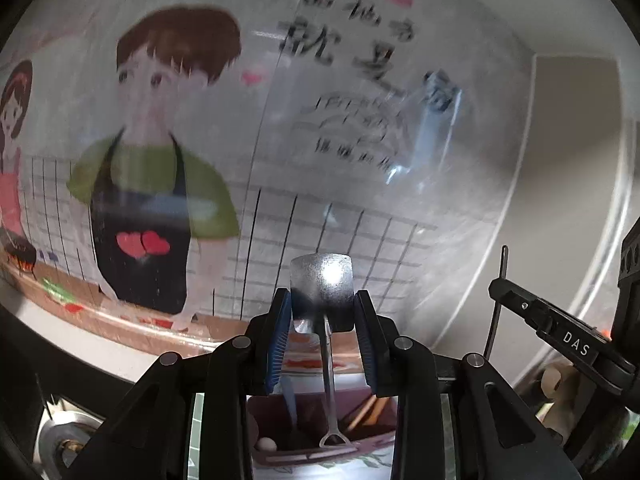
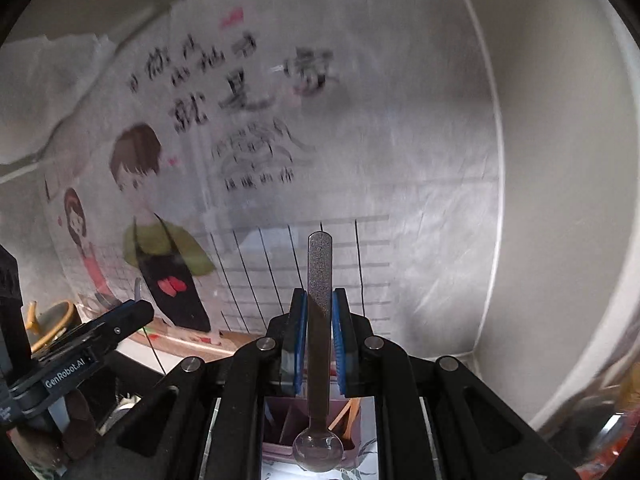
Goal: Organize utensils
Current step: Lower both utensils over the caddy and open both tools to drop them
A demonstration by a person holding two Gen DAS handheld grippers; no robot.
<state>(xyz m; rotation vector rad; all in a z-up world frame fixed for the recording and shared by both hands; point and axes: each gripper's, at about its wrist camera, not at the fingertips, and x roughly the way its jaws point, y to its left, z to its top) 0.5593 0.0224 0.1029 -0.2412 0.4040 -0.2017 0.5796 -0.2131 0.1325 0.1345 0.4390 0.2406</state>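
1. Blurred: cartoon wall poster (image 1: 160, 160) filling the upper frame.
2. Left tool (image 1: 323, 320) clamped on a metal spatula (image 1: 322, 280), blade down over a partly hidden pink holder (image 1: 280, 424) at bottom centre.
3. Right tool (image 2: 319, 332) clamped on a spoon (image 2: 319, 360), bowl down above the holder.
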